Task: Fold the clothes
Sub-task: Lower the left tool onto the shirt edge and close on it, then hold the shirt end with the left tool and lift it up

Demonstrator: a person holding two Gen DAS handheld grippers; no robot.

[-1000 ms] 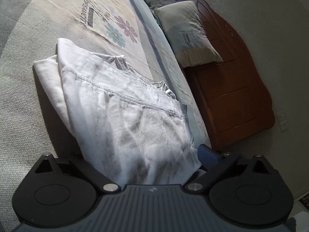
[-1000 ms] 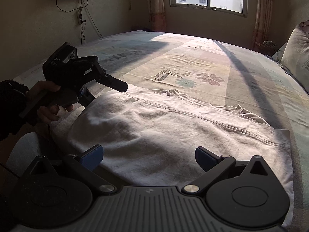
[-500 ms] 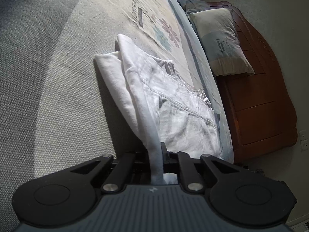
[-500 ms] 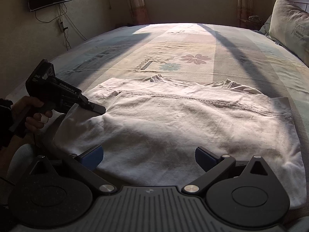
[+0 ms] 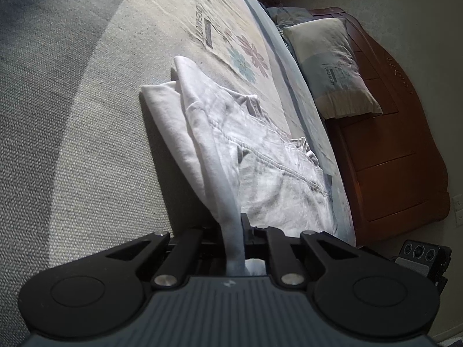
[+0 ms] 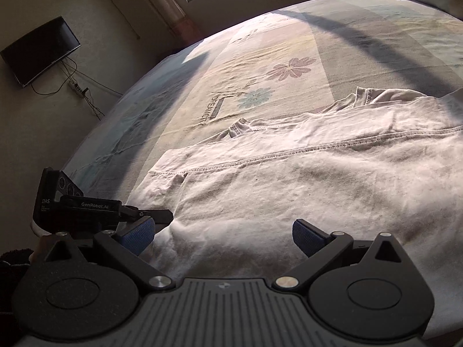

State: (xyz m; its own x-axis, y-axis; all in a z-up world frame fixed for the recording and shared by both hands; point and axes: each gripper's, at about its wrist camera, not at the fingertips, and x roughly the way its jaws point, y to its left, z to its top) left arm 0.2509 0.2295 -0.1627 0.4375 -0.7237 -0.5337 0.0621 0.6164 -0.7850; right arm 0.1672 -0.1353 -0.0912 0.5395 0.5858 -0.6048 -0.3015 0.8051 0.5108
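The white shirt [image 6: 289, 190] lies spread on the bed [image 6: 260, 57], near its close edge, with hems and the collar area toward the flowered middle of the sheet. Folding looks barely begun: the far side seems doubled under itself in the left wrist view, but no finished fold shows and the main panel is still flat. The left gripper [image 5: 241, 231] is clenched on a corner of the shirt – cloth runs up between its closed jaws and is drawn into a taut ridge. The right gripper [image 6: 222, 231] is released, its blue pads [image 6: 303, 234] spread wide just above the near edge of the cloth, not pressing it. Judged remaining: the right side must take its own hold, then the fold itself. Hidden or unclear – the sleeves, the shirt's right end, which runs out of frame, and the near hem beneath the right gripper's body. A pillow [image 5: 332, 66] rests against the wooden headboard [image 5: 405, 144]; the person's hand is barely visible.
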